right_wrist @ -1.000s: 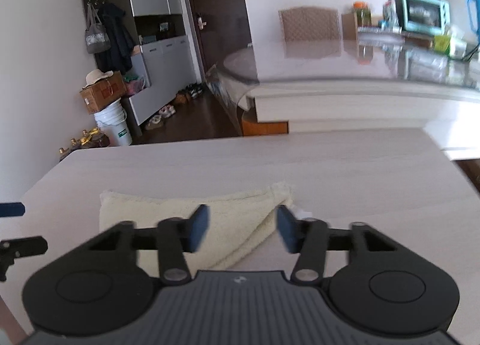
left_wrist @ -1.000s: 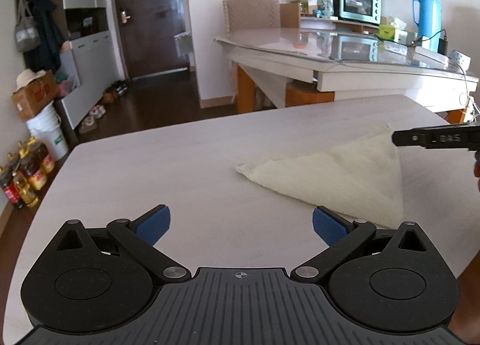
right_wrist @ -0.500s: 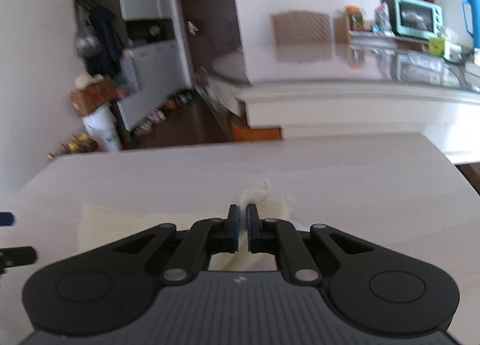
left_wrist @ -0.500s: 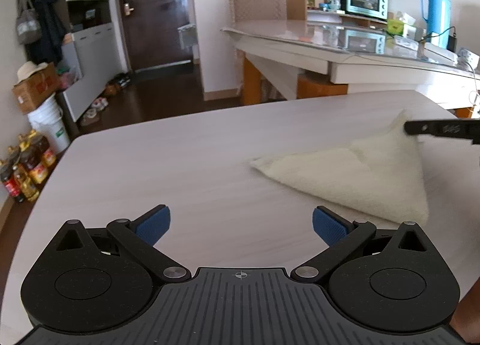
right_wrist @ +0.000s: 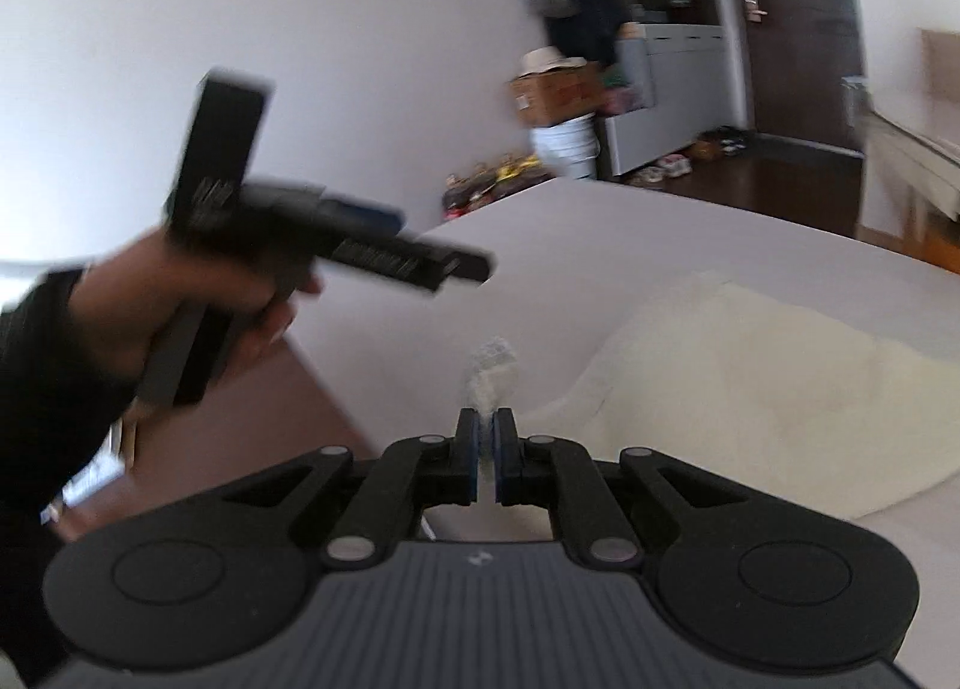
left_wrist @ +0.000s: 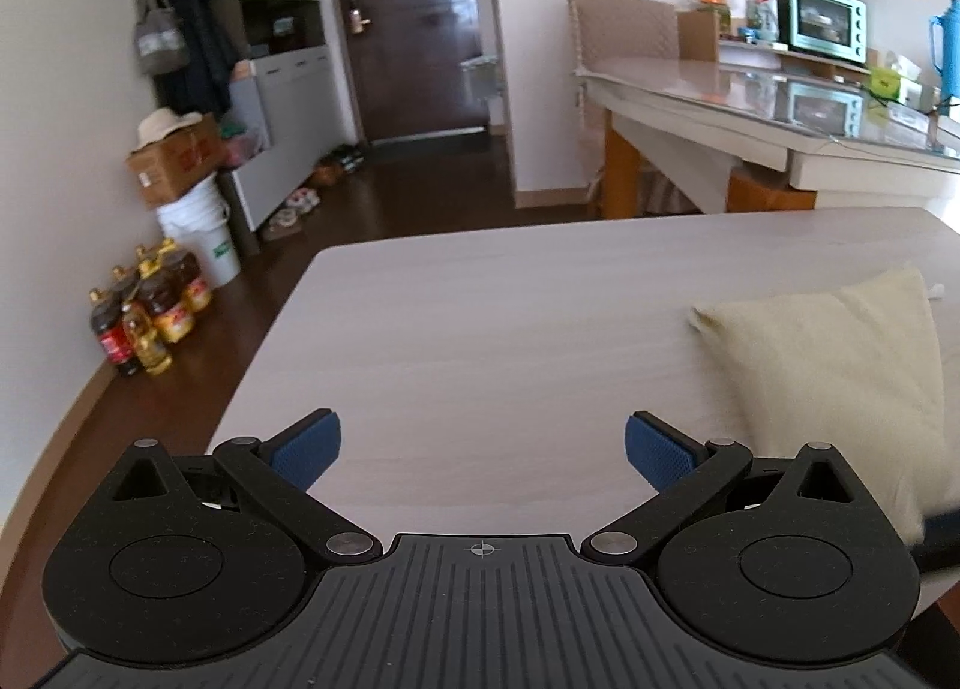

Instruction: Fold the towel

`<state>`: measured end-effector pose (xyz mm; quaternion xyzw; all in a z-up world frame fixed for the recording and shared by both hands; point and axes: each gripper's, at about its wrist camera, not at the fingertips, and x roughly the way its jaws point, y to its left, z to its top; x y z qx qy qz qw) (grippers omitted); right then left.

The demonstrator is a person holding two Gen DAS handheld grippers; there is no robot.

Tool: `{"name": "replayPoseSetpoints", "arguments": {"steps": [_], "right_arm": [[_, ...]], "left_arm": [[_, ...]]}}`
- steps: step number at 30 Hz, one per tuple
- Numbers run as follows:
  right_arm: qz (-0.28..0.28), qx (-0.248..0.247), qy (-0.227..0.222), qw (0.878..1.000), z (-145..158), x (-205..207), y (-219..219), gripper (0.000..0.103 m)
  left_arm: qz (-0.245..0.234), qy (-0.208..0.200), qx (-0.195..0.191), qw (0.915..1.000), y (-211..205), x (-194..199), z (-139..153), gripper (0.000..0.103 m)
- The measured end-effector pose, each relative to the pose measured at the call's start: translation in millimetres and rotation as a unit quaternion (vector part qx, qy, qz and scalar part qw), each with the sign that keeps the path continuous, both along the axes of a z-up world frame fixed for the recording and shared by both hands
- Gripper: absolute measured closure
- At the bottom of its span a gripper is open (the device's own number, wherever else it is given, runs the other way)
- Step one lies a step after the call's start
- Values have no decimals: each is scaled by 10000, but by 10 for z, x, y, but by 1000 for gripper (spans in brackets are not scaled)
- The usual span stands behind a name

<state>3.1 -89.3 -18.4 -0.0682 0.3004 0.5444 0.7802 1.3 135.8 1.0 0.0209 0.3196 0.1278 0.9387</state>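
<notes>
The cream towel [left_wrist: 840,377] lies on the pale wooden table [left_wrist: 480,329], to the right of my left gripper [left_wrist: 483,449]. That gripper hovers open over bare tabletop with nothing between its blue pads [left_wrist: 657,452]. In the right wrist view my right gripper [right_wrist: 486,449] pinches a corner of the towel [right_wrist: 750,389], and a tuft of fabric sticks out past the tips. Its jaws are starting to open, with the fabric still between them. The lifted corner arches over the rest of the towel. A hand [right_wrist: 180,299] holds the left gripper [right_wrist: 468,266] up at the left.
The table's left edge [left_wrist: 264,353] drops to a dark floor with oil bottles [left_wrist: 150,323], a white bucket [left_wrist: 204,233] and a cardboard box. Behind stands a glass-topped table [left_wrist: 750,89] with a toaster oven [left_wrist: 825,23] and a blue thermos, plus a chair.
My right gripper shut on the towel's corner, then swung left and rolled, dragging the corner over the towel. My left gripper slid left, away from the towel, and stayed open.
</notes>
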Motion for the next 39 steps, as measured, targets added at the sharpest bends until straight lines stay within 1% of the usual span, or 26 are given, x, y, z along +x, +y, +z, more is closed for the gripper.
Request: {"name": "replayPoseSetpoints", "arguments": {"steps": [1, 2, 3, 4, 6, 7, 8, 9, 11, 13, 15, 16, 17, 18, 19, 20, 22, 24, 26, 27, 28, 29, 33, 34, 35, 39], "right_arm": [[36, -28, -24, 10000, 5, -21, -1, 83], [71, -57, -47, 9999, 10, -42, -3, 71], [81, -45, -69, 9999, 27, -48, -15, 67], [52, 22, -87, 9999, 59, -34, -43, 65], [-137, 213, -162, 9995, 154, 23, -144, 65], [-264, 270, -223, 9990, 195, 41, -186, 62], [-416, 287, -290, 9983, 227, 66, -226, 57], [-667, 276, -385, 9967, 253, 122, -285, 55], [-1083, 196, -497, 9927, 273, 222, -374, 54], [-1618, 13, -630, 9848, 261, 368, -473, 54], [-1930, -54, -663, 9789, 236, 469, -541, 54], [-2075, -36, -611, 9763, 218, 535, -586, 54], [-2171, -14, -564, 9745, 198, 582, -615, 54], [-2235, -7, -543, 9732, 180, 609, -629, 54], [-2279, -7, -523, 9723, 156, 630, -631, 54], [-2303, -9, -500, 9718, 128, 650, -605, 54], [-2330, -16, -469, 9714, 79, 684, -552, 54], [-2329, -15, -432, 9715, 23, 689, -505, 54], [-2339, 2, -404, 9714, -3, 662, -589, 51], [-2352, 7, -378, 9712, -13, 682, -615, 51], [-2372, 17, -362, 9708, -19, 699, -639, 50], [-2389, 26, -348, 9704, -23, 706, -665, 49], [-2414, 75, -335, 9698, -28, 672, -757, 47], [-2393, 98, -351, 9703, -18, 674, -770, 45], [-2366, 137, -366, 9708, -6, 677, -789, 44], [-2433, 407, -243, 9688, 56, 709, -917, 44]], "left_arm": [[-18, -6, -11, 10000, -7, -2, -1, 0], [-64, -9, -28, 10000, -22, 4, -3, 0], [-125, -9, -37, 9999, -40, 26, -2, 0], [-188, -10, -45, 9998, -60, 51, 0, 0], [-364, -19, -70, 9993, -109, 120, -13, 0], [-485, -9, -117, 9988, -132, 166, -15, 0], [-608, 0, -197, 9980, -152, 216, -15, 0], [-729, 8, -303, 9969, -169, 271, -12, 0], [-993, 32, -523, 9937, -217, 386, -2, 0], [-1271, 40, -710, 9893, -283, 492, 10, 1], [-1523, 65, -762, 9854, -383, 573, 17, 6], [-1608, 96, -771, 9839, -418, 598, 9, 25], [-1684, 132, -777, 9826, -449, 619, -2, 50], [-1759, 167, -782, 9812, -480, 639, -12, 56], [-1911, 265, -807, 9779, -544, 679, -89, 56], [-1988, 307, -829, 9761, -582, 705, -131, 60], [-2009, 396, -857, 9751, -620, 764, -186, 63], [-1995, 465, -834, 9752, -644, 814, -236, 63], [-1996, 526, -808, 9751, -663, 858, -281, 73], [-1997, 557, -796, 9750, -672, 880, -304, 76], [-2010, 541, -766, 9751, -682, 872, -300, 85], [-2027, 514, -732, 9751, -693, 856, -289, 91], [-2120, 361, -588, 9748, -737, 786, -235, 93], [-2208, 279, -554, 9734, -757, 758, -212, 93], [-2369, 179, -501, 9701, -787, 717, -188, 93], [-3035, -176, -172, 9525, -961, 534, -107, 93]]}}
